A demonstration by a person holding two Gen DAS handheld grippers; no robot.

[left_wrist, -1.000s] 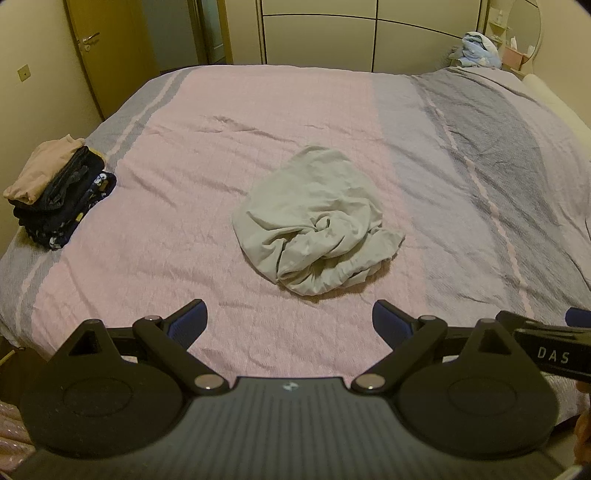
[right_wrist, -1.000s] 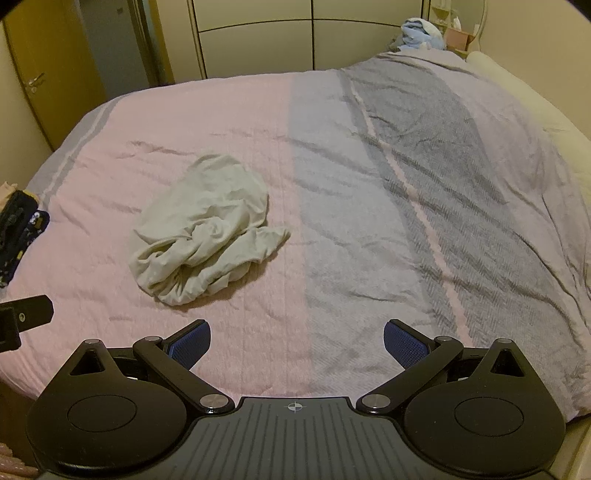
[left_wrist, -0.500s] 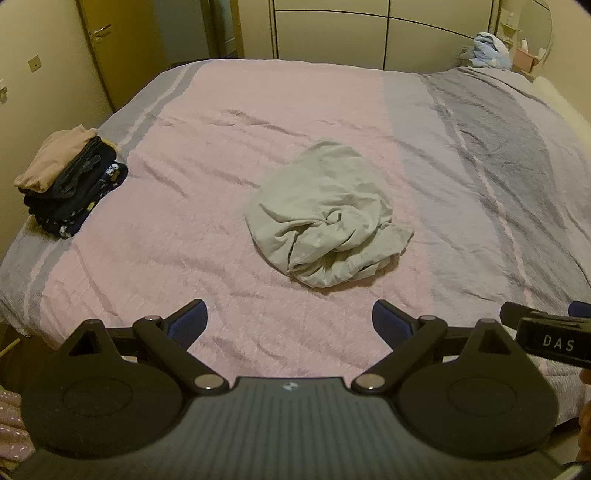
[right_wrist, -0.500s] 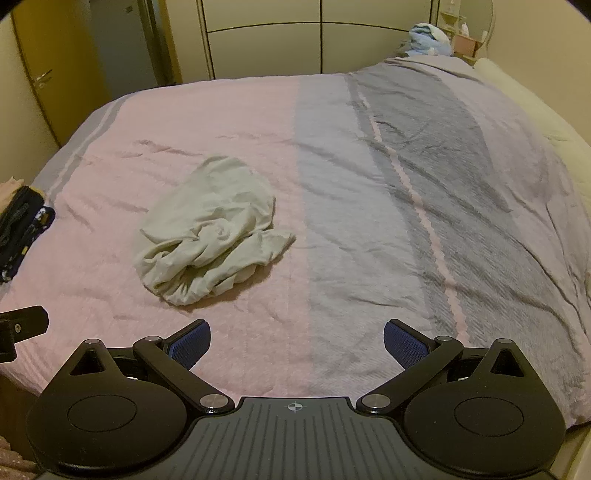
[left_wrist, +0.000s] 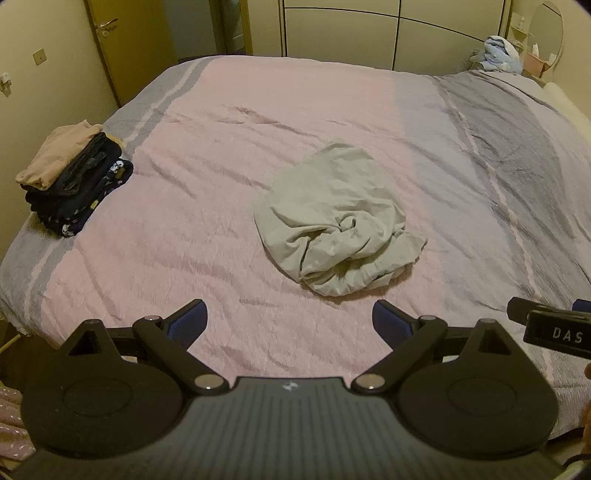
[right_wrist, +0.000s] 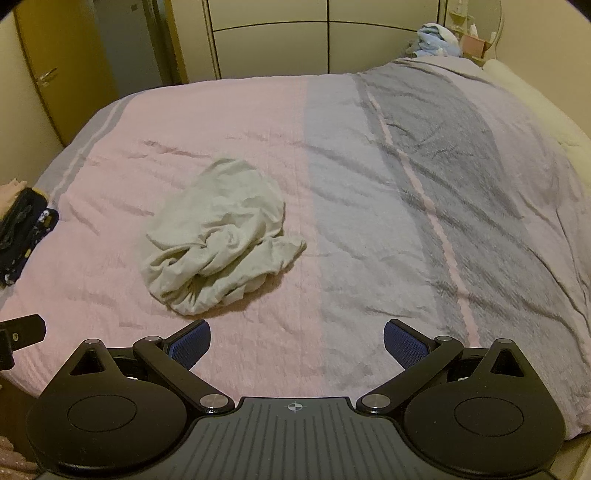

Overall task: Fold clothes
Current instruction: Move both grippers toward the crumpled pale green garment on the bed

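Bed (left_wrist: 229,206) nearer; garment (left_wrist: 338,218) unmoved.

Left tongs (left_wrist: 290,321) spread wide, empty, above bed (left_wrist: 221,155) edge. Crumpled pale garment (left_wrist: 338,221) just ahead, slightly right. Folded stack (left_wrist: 70,181) far left.

Bed (left_wrist: 258,122) is wearing a pink-and-grey striped cover, lightly wrinkled. Wooden door (left_wrist: 122,40) with metal handle is sitting at far left, closed. Cream wardrobe panels (left_wrist: 388,40) are running along the back wall. Oval mirror (left_wrist: 550,33) is standing in the far right corner, pink box (left_wrist: 537,61) just below it.
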